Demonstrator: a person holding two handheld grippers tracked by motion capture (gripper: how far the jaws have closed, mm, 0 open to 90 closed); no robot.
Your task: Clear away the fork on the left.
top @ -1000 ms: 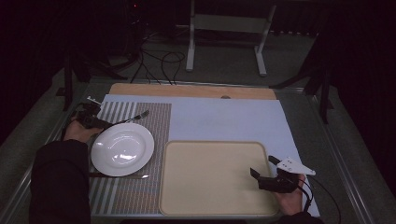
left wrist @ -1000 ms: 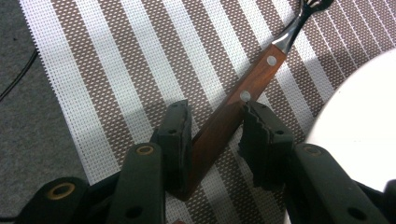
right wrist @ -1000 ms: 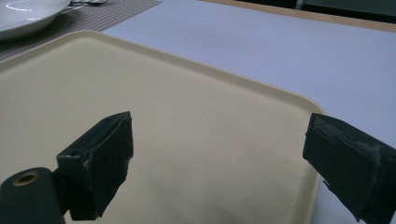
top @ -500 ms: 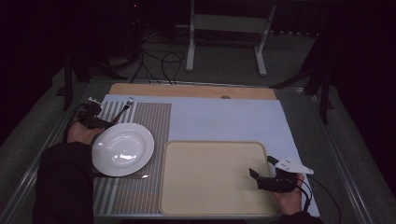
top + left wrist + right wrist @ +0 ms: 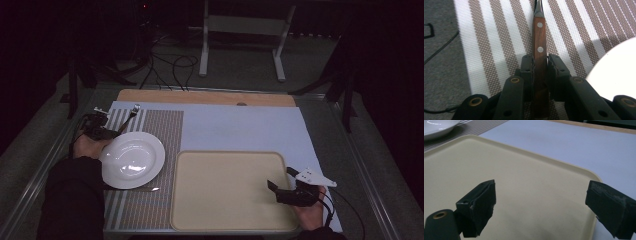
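The fingers of the left gripper are closed on the wooden handle of a fork. They have just been closing, and now both pads press the handle from its two sides. The handle is brown wood with two bright rivets, and it runs straight up between the fingers to the metal neck. In the high view the left gripper is at the far left corner of the striped placemat, and the fork points away from the person, with its metal head over the far edge of the mat. I cannot tell if the fork lies on the mat or is a little above it.

Just beside this gripper, toward the person, is a white plate on the same placemat. A table knife lies at the near edge of the plate, partly under its rim.

The fingers of the right gripper are wide apart and hold nothing. They stand over the near right corner of the cream tray. In the high view the right gripper is over that tray, well apart from the fork.

The tray and the placemat lie side by side on a light blue cover of the counter.
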